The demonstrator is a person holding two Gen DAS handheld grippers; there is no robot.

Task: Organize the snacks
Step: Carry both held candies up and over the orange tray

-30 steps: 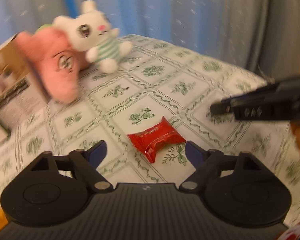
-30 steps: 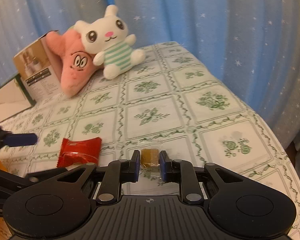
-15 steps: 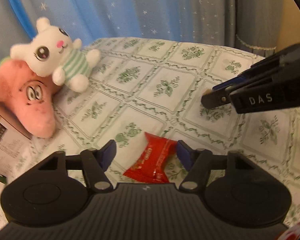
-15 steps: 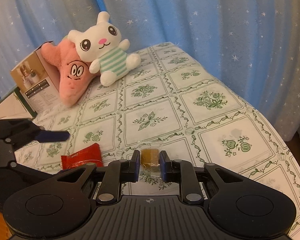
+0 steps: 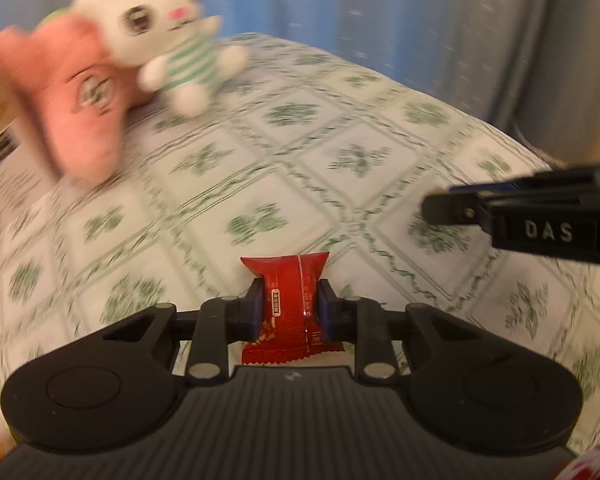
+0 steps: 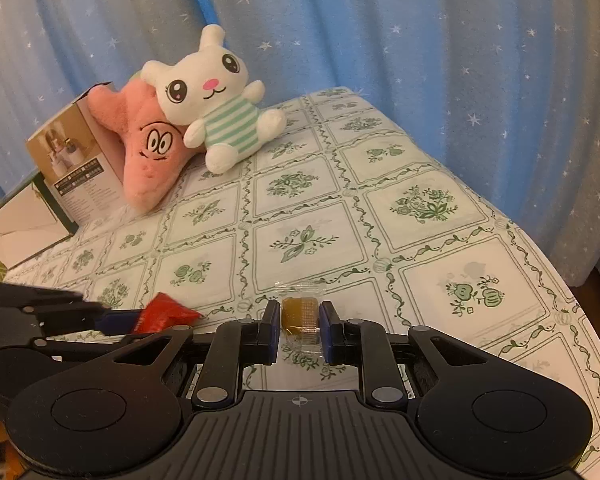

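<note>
My left gripper [image 5: 292, 306] is shut on a red snack packet [image 5: 290, 280] and holds it just above the green-patterned tablecloth [image 5: 260, 168]. The same packet [image 6: 166, 314] and the left gripper [image 6: 120, 320] show at the lower left of the right wrist view. My right gripper [image 6: 300, 320] is shut on a small brown candy in a clear wrapper [image 6: 300, 314]. The right gripper [image 5: 432, 208] also shows at the right of the left wrist view.
A white bunny plush [image 6: 212, 96] leans on a pink star plush [image 6: 148, 148] at the far left of the table. A cardboard box [image 6: 76, 164] stands behind them. The table's right edge [image 6: 540, 240] drops off toward a blue star curtain [image 6: 420, 40].
My left gripper has closed on the red packet, which lay loose on the cloth between open fingers. The right gripper has kept hold of the brown candy.
</note>
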